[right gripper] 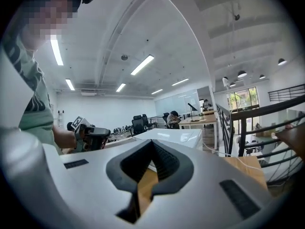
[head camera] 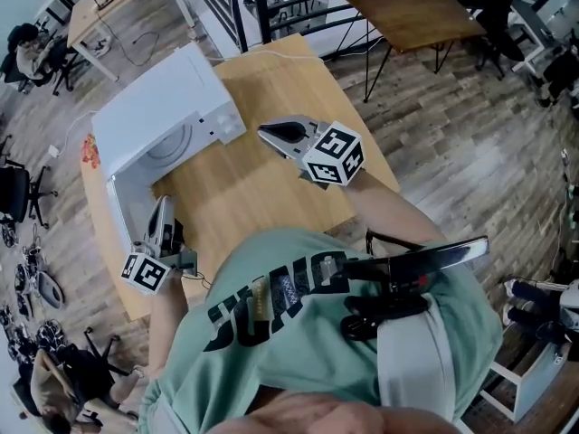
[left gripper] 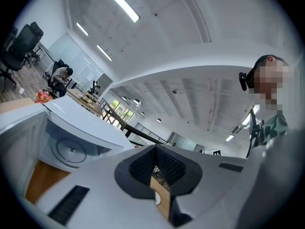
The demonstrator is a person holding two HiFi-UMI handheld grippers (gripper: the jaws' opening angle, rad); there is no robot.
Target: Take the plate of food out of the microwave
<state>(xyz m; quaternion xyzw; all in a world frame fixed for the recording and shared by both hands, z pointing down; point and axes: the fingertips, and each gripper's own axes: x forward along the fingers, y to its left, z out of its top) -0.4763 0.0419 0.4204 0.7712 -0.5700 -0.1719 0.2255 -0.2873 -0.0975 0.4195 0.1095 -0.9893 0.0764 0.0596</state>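
A white microwave (head camera: 167, 98) stands at the far left of the wooden table (head camera: 262, 188), and a white panel (head camera: 122, 202) juts from its left side toward me like an open door. In its front is a pale round shape (head camera: 172, 143) (left gripper: 71, 149); I cannot tell whether that is the plate. My left gripper (head camera: 164, 208) is by that panel's near end, shut with nothing between its pads (left gripper: 155, 149). My right gripper (head camera: 264, 132) hovers over the table to the right of the microwave. It points left, is shut and holds nothing (right gripper: 151, 144).
A small red bunch (head camera: 90, 150) lies on the table left of the microwave. A second wooden table (head camera: 412, 12) and a black railing (head camera: 271, 7) stand behind. Office chairs (head camera: 18, 193) are on the floor at left. The table's near edge is close to my body.
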